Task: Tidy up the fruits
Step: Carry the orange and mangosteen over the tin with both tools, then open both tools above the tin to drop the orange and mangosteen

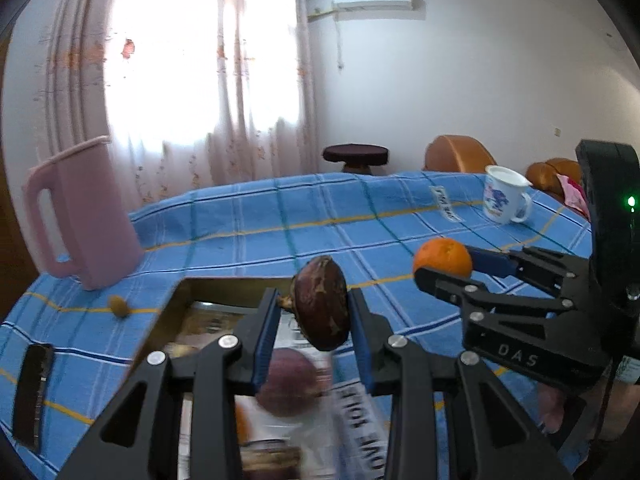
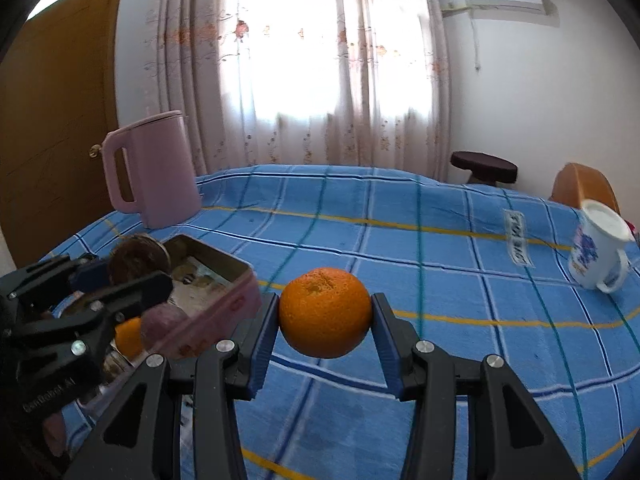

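Observation:
My left gripper point(image 1: 314, 320) is shut on a dark brown, wrinkled fruit point(image 1: 322, 304) and holds it above the open metal tin point(image 1: 188, 292). The tin holds a purple round fruit point(image 1: 290, 384) and an orange one point(image 2: 129, 336). My right gripper point(image 2: 325, 320) is shut on an orange point(image 2: 325, 312) and holds it above the blue checked cloth, to the right of the tin point(image 2: 224, 300). In the left wrist view the right gripper point(image 1: 444, 268) and its orange point(image 1: 443, 258) show at the right. In the right wrist view the left gripper point(image 2: 132, 276) with the brown fruit point(image 2: 138, 264) shows at the left.
A pink kettle point(image 1: 80, 216) stands at the table's far left. A white printed mug point(image 1: 505, 200) stands far right. A small olive-coloured fruit point(image 1: 119, 306) lies on the cloth left of the tin. A dark flat object point(image 1: 32, 392) lies near the left edge.

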Demonstrator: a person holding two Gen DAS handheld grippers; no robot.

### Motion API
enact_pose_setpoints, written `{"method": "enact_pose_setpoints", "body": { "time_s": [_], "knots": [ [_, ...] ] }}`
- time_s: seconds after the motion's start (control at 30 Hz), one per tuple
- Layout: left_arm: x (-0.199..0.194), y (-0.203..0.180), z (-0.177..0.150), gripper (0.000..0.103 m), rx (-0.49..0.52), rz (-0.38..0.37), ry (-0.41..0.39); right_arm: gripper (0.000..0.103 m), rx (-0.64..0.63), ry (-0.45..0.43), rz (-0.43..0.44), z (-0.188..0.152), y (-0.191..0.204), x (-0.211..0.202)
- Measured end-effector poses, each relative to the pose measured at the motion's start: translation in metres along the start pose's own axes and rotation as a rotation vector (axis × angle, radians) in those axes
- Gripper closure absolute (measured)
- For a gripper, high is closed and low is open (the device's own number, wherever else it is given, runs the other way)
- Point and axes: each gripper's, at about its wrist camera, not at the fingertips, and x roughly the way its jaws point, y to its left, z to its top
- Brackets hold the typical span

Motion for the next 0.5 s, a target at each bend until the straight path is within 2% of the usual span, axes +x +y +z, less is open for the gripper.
{"method": "enact_pose_setpoints", "body": {
  "time_s": [0.27,0.5],
  "knots": [
    [-0.012,0.068,0.006,0.067,-0.048,0.127,0.01,0.055,-0.075,-0.031,0.097,0.033,0.051,0.011],
    [-0.011,0.095,-0.003,0.067,-0.092,0.136,0.043,0.055,-0.129,0.019,0.161,0.039,0.091,0.035]
  ]
}}
